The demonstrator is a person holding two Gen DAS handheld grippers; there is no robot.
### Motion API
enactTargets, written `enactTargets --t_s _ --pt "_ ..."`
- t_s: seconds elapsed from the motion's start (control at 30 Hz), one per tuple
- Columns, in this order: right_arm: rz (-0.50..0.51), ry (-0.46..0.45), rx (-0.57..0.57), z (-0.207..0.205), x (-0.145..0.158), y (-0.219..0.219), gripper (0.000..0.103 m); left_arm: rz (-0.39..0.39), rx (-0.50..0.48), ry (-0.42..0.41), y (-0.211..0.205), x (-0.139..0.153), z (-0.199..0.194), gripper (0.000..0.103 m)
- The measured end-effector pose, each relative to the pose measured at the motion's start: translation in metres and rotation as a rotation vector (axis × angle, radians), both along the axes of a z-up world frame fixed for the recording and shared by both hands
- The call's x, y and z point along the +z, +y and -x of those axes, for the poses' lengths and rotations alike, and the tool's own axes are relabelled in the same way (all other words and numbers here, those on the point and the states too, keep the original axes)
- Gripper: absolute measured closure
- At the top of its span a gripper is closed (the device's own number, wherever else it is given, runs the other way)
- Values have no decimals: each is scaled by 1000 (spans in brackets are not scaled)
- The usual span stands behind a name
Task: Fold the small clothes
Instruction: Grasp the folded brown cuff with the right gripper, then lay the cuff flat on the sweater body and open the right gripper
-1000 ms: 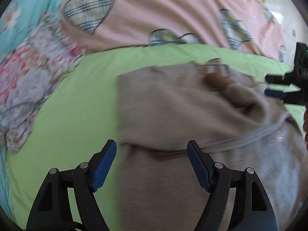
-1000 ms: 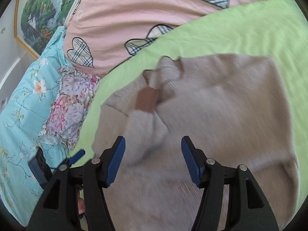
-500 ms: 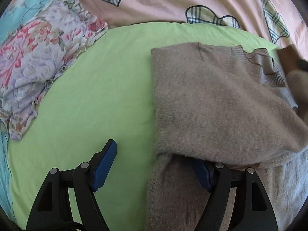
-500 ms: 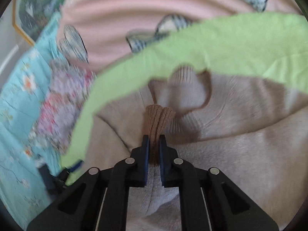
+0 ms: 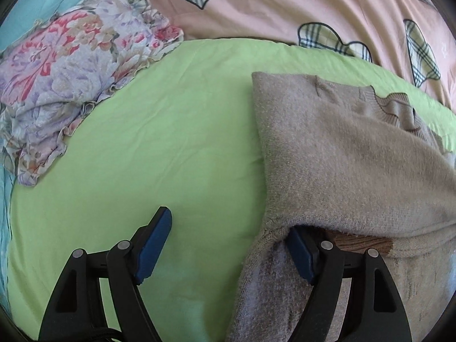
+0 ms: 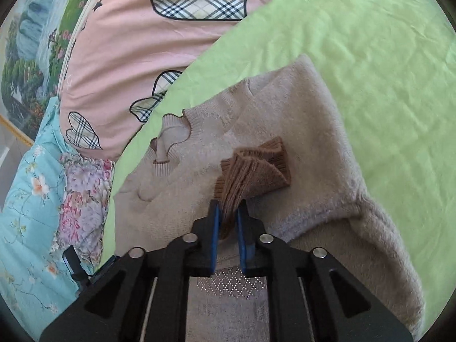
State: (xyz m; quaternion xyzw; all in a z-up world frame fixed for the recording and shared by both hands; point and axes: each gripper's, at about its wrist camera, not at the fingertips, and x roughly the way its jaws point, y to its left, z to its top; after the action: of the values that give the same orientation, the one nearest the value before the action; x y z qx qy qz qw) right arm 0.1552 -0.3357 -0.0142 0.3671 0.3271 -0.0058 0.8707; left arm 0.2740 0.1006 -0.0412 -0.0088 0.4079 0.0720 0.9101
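Right wrist view: the beige sweater (image 6: 299,131) lay on the green bed sheet (image 6: 384,42), its brown cuff (image 6: 256,168) pinched in the right tongs (image 6: 228,222). Left tongs (image 5: 228,245) stood wide at the fold's edge. Sleeve fold underway; next, lay the cuff flat.

A home bedroom: a bed with a green sheet (image 5: 159,131), a pink quilt (image 5: 285,2) patched with plaid hearts, a floral pillow (image 5: 65,79), and a landscape painting (image 6: 31,57) on the wall.
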Motion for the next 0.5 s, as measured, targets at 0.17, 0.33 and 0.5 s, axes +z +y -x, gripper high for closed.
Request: enactTargets --t_s 0.17,0.33,0.5 --pt "37 36 41 -21 4 9 88 18 9 4 3 -1 -1 24" --pt "155 -252 36 7 68 19 94 31 31 -15 5 1 2 24" --pt "222 -66 -3 3 37 11 95 38 38 -15 6 0 2 23"
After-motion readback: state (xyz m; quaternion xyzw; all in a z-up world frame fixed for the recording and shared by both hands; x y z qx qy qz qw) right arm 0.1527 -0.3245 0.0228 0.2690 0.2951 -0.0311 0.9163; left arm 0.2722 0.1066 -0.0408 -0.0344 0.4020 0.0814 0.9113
